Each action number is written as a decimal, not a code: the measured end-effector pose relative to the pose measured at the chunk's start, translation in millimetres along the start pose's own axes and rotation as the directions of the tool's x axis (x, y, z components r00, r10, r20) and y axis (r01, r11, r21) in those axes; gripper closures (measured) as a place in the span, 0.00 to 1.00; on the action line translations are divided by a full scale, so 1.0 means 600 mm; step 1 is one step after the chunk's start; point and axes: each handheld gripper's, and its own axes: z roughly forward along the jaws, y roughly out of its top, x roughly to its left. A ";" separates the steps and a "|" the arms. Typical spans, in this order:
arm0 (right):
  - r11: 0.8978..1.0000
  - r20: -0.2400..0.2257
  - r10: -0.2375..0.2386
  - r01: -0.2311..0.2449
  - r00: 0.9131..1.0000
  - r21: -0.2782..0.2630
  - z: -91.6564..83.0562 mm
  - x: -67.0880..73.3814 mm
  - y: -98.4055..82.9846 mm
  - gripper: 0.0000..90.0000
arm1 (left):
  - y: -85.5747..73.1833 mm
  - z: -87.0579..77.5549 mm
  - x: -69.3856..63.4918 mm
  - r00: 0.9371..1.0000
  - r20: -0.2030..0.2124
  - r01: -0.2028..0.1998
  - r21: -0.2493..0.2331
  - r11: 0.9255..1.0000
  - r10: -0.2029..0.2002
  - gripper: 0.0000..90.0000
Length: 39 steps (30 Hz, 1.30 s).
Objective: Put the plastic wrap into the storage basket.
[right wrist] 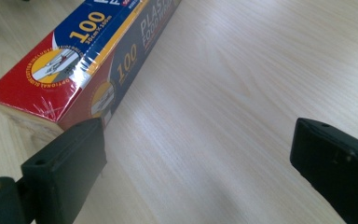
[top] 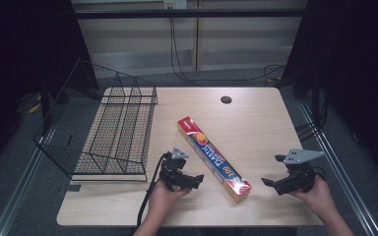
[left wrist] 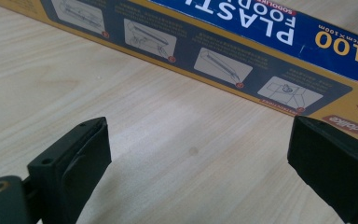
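Wooden table — wrap box between open left gripper and right gripper.

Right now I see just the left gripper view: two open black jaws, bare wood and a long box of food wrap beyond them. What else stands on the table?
Observer: A black wire basket sits on the table's far left part, apart from the box.
Operator: How does the box lie?
Observer: Flat and slantwise, its red end nearest the person.
Operator: Where is the other gripper?
Observer: The right gripper is held right of that red end, jaws open and empty.
Operator: And mine?
Observer: The left gripper is just left of the box, not touching it.
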 end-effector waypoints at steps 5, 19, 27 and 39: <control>1.000 0.018 0.001 -0.001 1.000 -0.024 -0.007 -0.001 -0.001 0.04 | 0.003 0.004 0.003 1.000 0.019 0.007 0.002 1.000 -0.007 0.08; 1.000 0.031 0.000 0.001 1.000 -0.021 0.003 -0.003 -0.001 0.05 | 0.010 0.003 0.009 0.999 0.043 0.012 0.038 0.999 -0.013 0.10; 1.000 0.033 -0.016 0.017 0.999 -0.007 0.006 0.000 -0.002 0.05 | 0.022 -0.005 0.009 0.997 0.052 0.052 0.050 0.997 -0.055 0.11; 1.000 0.021 -0.022 0.023 1.000 -0.006 0.016 -0.007 -0.001 0.05 | 0.051 -0.003 0.003 0.994 0.038 0.100 0.058 0.993 -0.103 0.13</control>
